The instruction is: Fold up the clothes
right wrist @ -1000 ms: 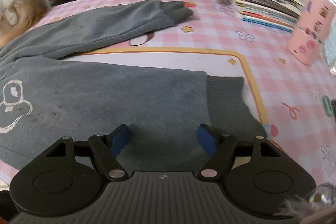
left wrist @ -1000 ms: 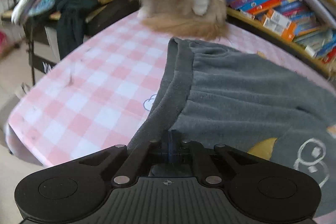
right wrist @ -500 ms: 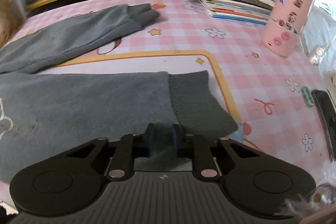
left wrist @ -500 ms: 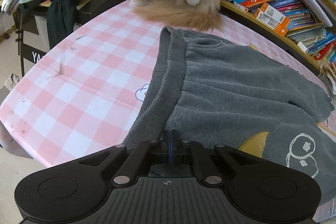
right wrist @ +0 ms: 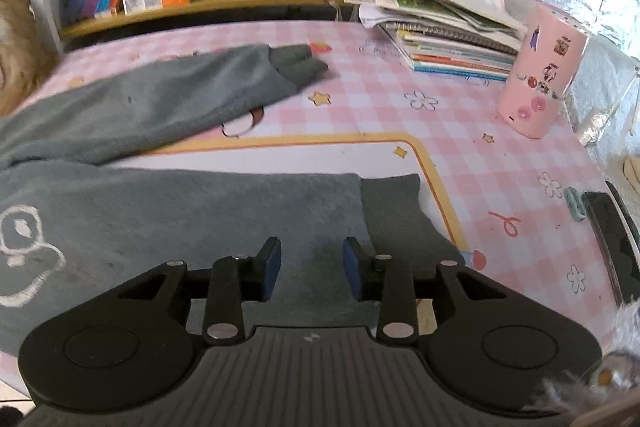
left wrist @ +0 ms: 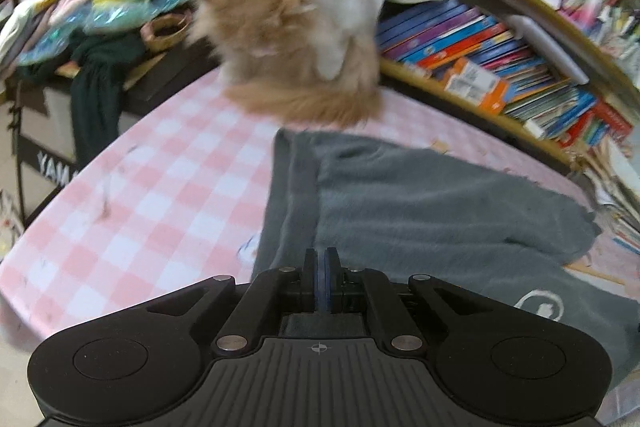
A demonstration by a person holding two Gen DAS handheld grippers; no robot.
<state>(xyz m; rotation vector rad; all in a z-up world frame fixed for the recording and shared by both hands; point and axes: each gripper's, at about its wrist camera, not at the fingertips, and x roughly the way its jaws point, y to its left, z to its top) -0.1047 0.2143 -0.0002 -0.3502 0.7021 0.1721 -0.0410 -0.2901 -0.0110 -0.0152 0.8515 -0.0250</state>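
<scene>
Grey fleece sweatpants [right wrist: 168, 211] lie flat on the pink-and-white checked tablecloth [left wrist: 132, 211], long axis running left to right: ribbed waistband [left wrist: 294, 195] at the left end, leg cuffs at the right. A fluffy ginger cat [left wrist: 292, 39] sits just beyond the waistband's far end. Left gripper [left wrist: 322, 281] is clamped tight at the waistband's near corner; fabric appears pinched, but the pads hide it. Right gripper [right wrist: 311, 269] sits over the near leg just inboard of its ribbed cuff [right wrist: 400, 223], jaws opening, cloth below them, not gripped. My read: the right needs a fresh bite before any fold across that axis.
</scene>
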